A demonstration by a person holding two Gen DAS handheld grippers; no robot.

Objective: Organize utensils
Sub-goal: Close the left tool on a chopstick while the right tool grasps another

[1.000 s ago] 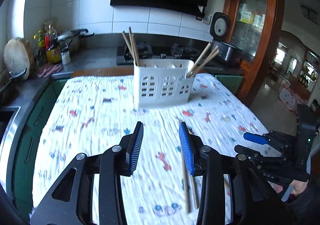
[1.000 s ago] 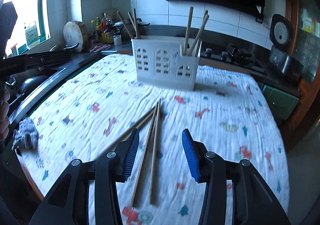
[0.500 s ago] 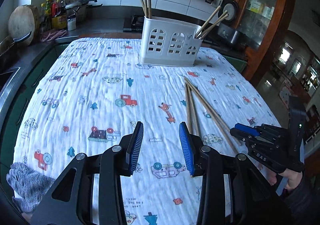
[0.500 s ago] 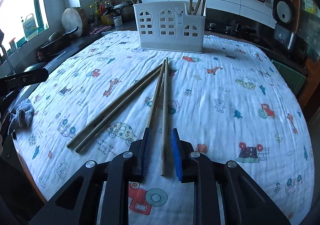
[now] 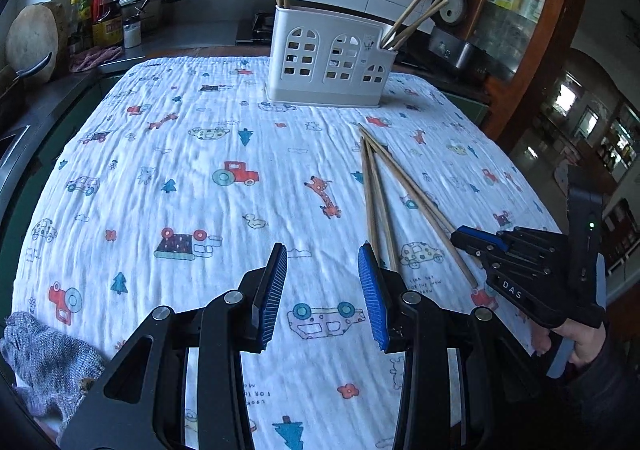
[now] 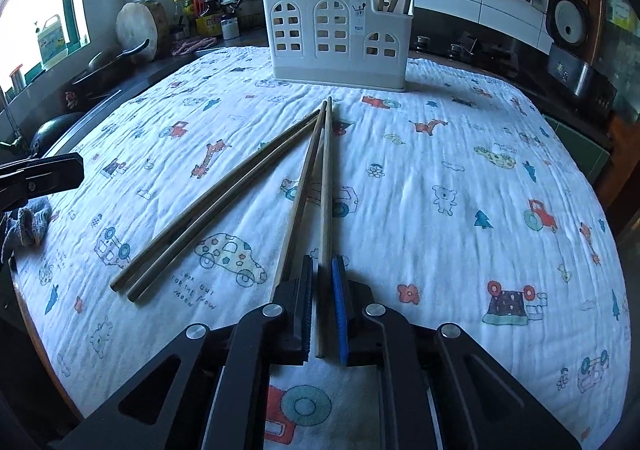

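Your right tongs (image 6: 322,314) have closed down onto the near end of one pale chopstick (image 6: 327,185), which lies flat on the cloth-covered counter (image 6: 460,153) and points toward the white utensil caddy (image 6: 338,39) at the far side. Gripping it at the thick end makes sense: the slim tip stays free to drop into a slot. A second pale chopstick (image 6: 300,193) runs just outside the left pad (close enough that it may drag along when you lift, so watch it). Two darker chopsticks (image 6: 216,205) lie splayed to the left, their far tips meeting the pale pair.

Your left tongs (image 5: 322,294) are partly open over bare cloth and hold nothing; they sit beside the chopsticks, probably waiting. The caddy already holds chopsticks upright at both ends, so the four loose ones are likely what remains.
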